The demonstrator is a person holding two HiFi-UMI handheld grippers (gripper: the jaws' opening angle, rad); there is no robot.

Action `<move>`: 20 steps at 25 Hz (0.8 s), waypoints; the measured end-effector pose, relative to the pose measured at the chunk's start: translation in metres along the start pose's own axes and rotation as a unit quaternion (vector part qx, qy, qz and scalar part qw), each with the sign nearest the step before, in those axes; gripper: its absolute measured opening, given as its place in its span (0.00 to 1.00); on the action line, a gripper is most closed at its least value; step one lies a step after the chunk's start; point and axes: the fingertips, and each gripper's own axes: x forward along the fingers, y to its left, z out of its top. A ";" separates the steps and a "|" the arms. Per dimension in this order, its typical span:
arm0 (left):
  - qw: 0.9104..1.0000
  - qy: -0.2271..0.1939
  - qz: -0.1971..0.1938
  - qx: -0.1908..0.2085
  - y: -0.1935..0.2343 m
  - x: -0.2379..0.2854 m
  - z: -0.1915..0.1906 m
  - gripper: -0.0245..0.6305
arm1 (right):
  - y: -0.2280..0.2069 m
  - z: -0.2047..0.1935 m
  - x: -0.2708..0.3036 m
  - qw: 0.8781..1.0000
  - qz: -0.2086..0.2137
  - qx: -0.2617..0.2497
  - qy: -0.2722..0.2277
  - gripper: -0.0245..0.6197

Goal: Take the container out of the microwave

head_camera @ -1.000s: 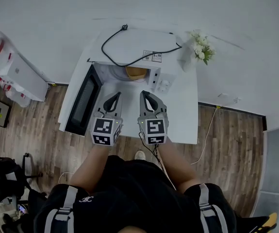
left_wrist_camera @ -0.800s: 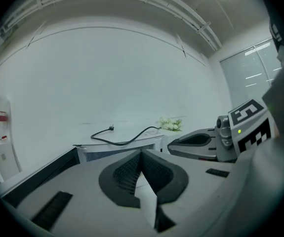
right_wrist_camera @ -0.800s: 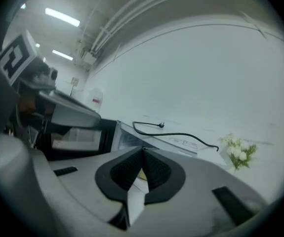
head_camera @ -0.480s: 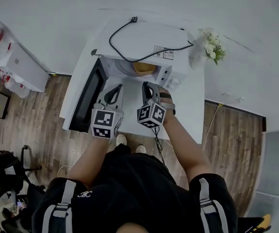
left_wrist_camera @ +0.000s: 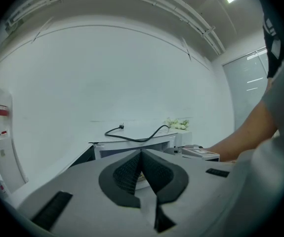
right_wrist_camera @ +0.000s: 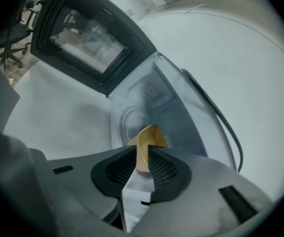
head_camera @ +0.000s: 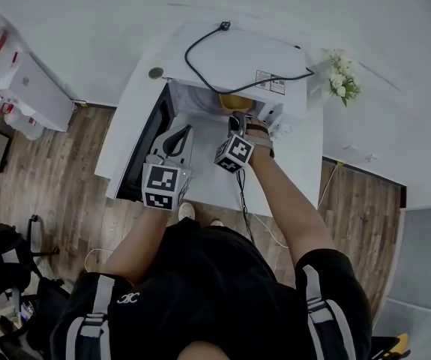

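Note:
A tan container sits inside the open white microwave. In the right gripper view its rim stands upright between my jaws, above the glass turntable. My right gripper is rolled onto its side at the oven mouth. Its jaws are opening, with the container's rim in the narrow gap between the pads. My left gripper is shut and empty, held level in front of the opening beside the door. Its tips meet in the left gripper view.
The microwave door hangs wide open to the left. A black power cable lies on the microwave's top. A small vase of white flowers stands at the table's right. The white table backs onto a white wall.
My right gripper moved forward and down to the oven mouth, rolled onto its side, and its jaws parted around the container's rim. The left gripper edged forward, still shut.

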 end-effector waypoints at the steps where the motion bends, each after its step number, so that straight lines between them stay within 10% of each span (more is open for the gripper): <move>1: 1.000 -0.001 0.002 -0.001 0.004 0.000 0.000 0.06 | 0.000 -0.001 0.005 1.000 0.004 -0.006 0.009 0.16; 20: 1.000 0.015 -0.005 -0.007 0.025 0.016 -0.014 0.06 | 0.010 -0.011 0.061 0.986 0.098 -0.106 0.086 0.10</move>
